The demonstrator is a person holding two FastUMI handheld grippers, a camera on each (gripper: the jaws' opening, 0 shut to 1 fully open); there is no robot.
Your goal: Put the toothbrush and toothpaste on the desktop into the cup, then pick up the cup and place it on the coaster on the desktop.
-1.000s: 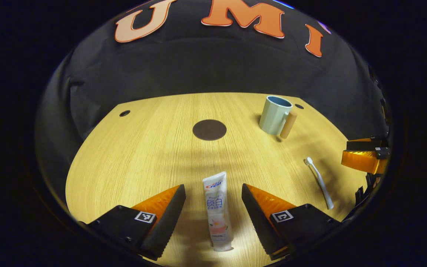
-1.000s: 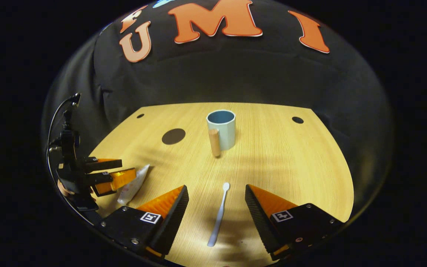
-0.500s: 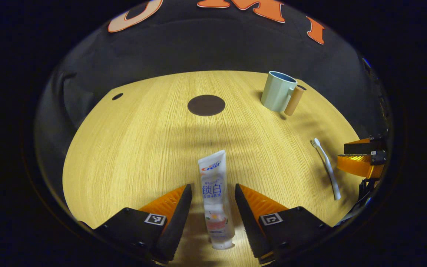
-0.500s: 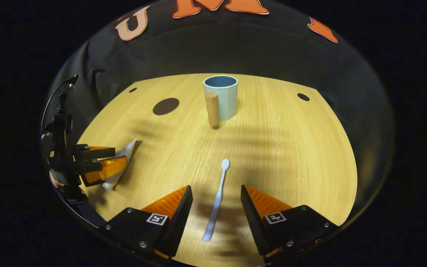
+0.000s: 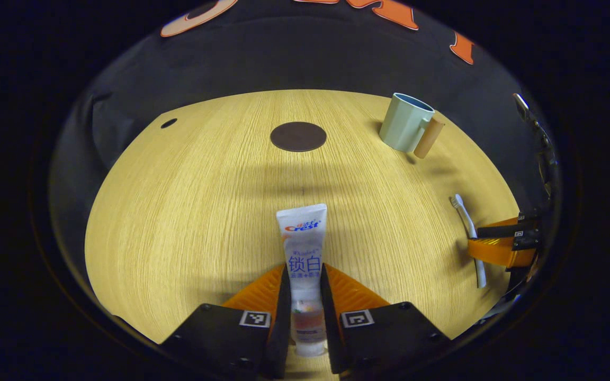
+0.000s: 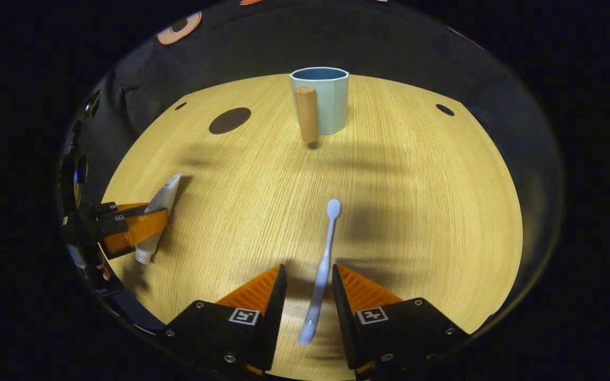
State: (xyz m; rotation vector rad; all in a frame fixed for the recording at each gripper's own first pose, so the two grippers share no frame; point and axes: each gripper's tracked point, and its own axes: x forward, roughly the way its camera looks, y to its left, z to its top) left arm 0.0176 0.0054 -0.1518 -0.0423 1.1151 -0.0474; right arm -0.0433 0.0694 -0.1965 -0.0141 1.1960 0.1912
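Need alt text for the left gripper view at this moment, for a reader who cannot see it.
The left gripper has both fingers pressed on a toothpaste tube lying on a wooden desktop. Farther off sit a round dark coaster and a pale green cup with a wooden handle; at the right edge, the right gripper straddles a white toothbrush.

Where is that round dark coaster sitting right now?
In the left gripper view the coaster lies flat on the wooden desktop toward the far edge, left of the cup and straight beyond the toothpaste.
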